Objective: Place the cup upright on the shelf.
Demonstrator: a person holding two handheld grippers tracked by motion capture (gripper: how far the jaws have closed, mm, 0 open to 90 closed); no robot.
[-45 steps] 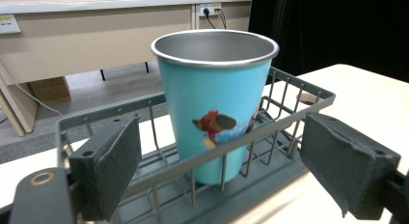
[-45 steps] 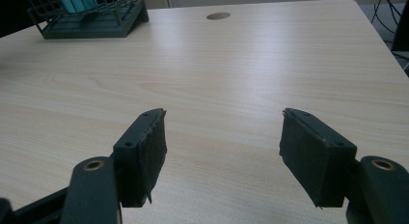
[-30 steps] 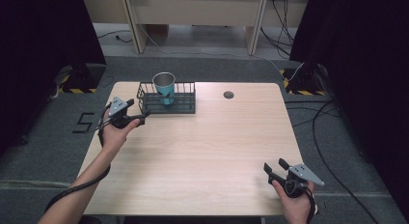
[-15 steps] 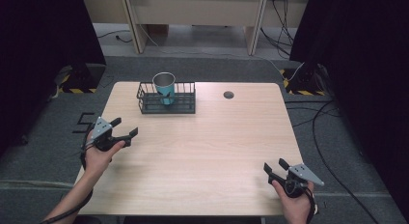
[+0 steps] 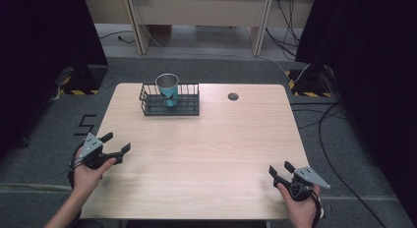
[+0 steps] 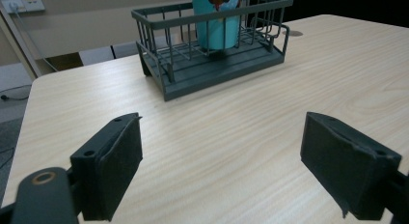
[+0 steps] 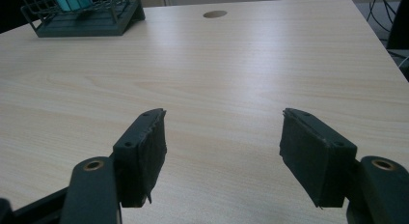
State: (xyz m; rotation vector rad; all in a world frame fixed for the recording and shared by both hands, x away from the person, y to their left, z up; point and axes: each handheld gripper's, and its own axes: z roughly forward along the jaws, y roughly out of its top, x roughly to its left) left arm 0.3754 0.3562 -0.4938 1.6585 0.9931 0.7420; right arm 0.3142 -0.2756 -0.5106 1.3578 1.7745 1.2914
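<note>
Pale wood grain covers the tabletop (image 5: 206, 154), which carries a dark wire basket (image 5: 169, 99) near its far edge, left of centre. Inside the basket stands a teal metal cup (image 5: 167, 89) with a silver rim, upright and close to the basket's middle; from the left gripper view the cup (image 6: 216, 19) rises above the basket's bars (image 6: 212, 40) and bears a small printed figure near its top. A round cable hole (image 5: 233, 96) sits in the tabletop to the right of the basket, well apart from it. The left gripper (image 5: 116, 144) hangs at the tabletop's left edge, held in the person's left hand (image 5: 88, 171), its jaws spread wide with nothing between them; its own view shows bare wood between the two black pads (image 6: 120, 163). The right gripper (image 5: 280, 170) rests near the tabletop's near right corner in the right hand (image 5: 301, 206), jaws likewise wide apart and empty, with the basket (image 7: 79, 14) far off at the upper left of its view. Both grippers are well apart from the basket and from each other. Dark carpet (image 5: 344, 139) and loose cables (image 5: 339, 174) surround the tabletop.
</note>
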